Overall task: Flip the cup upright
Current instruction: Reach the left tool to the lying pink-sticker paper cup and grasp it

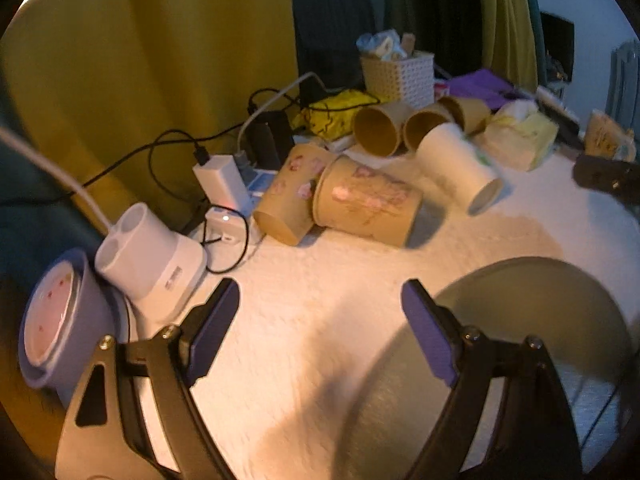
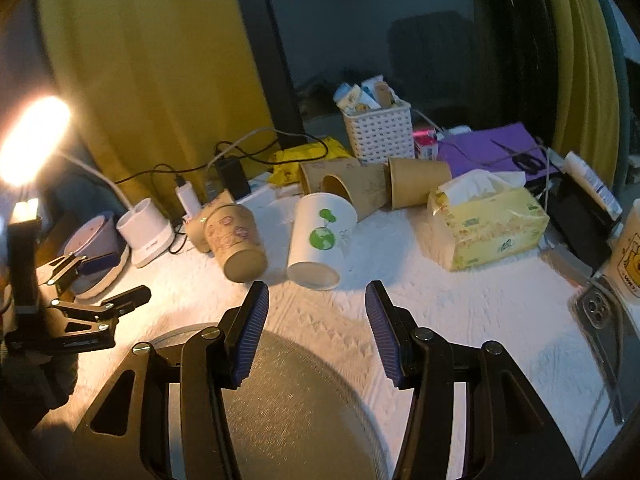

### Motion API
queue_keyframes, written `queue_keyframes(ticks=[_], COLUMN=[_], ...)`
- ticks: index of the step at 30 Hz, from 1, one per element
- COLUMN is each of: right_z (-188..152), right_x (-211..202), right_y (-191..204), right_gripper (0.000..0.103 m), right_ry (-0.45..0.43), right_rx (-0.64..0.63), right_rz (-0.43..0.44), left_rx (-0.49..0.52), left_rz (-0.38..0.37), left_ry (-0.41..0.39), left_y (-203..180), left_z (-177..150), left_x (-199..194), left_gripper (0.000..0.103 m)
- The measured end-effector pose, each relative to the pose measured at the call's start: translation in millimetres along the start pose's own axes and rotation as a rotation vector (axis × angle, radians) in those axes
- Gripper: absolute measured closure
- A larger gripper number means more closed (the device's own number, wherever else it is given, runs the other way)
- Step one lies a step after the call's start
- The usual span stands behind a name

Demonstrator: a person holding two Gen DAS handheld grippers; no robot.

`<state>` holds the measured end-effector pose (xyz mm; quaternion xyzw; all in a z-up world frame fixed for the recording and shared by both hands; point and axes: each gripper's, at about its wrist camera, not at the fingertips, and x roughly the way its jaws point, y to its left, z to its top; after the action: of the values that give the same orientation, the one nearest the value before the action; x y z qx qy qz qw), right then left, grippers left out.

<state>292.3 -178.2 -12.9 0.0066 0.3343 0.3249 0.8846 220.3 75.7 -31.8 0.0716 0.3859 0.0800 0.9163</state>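
Several paper cups lie on their sides on the white cloth. A white cup with a green globe print [image 2: 320, 236] [image 1: 460, 164] lies with its base toward me. Left of it lies a brown floral cup [image 2: 236, 240] [image 1: 368, 202], with another brown cup [image 1: 290, 196] behind it. More brown cups [image 2: 416, 180] [image 1: 380, 128] lie further back. My right gripper [image 2: 316, 308] is open and empty, just in front of the white cup. My left gripper [image 1: 320, 300] is open and empty, short of the floral cups; it also shows at the left in the right wrist view [image 2: 116, 280].
A round grey plate [image 2: 288, 400] [image 1: 500, 340] lies under the grippers. A white lamp base [image 1: 152, 256], chargers and cables [image 1: 216, 176] stand at the left. A tissue pack [image 2: 488, 224], a white basket [image 2: 380, 128], a phone [image 2: 600, 316] and a purple folder [image 2: 488, 148] lie at the right.
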Motion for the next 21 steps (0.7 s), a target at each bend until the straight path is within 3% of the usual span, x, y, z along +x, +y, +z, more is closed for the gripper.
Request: queue_keyframes(ticks=[21], right_z=[9], right_x=[39], right_y=[-33], right_gripper=[0.05], right_ry=[0.06], right_rx=[0.023], right_rz=[0.014], left_rx=[0.275], left_rz=[0.201], left_ry=[0.083], left_y=[0], left_z=[51], left_x=[116], left_gripper=[0.019])
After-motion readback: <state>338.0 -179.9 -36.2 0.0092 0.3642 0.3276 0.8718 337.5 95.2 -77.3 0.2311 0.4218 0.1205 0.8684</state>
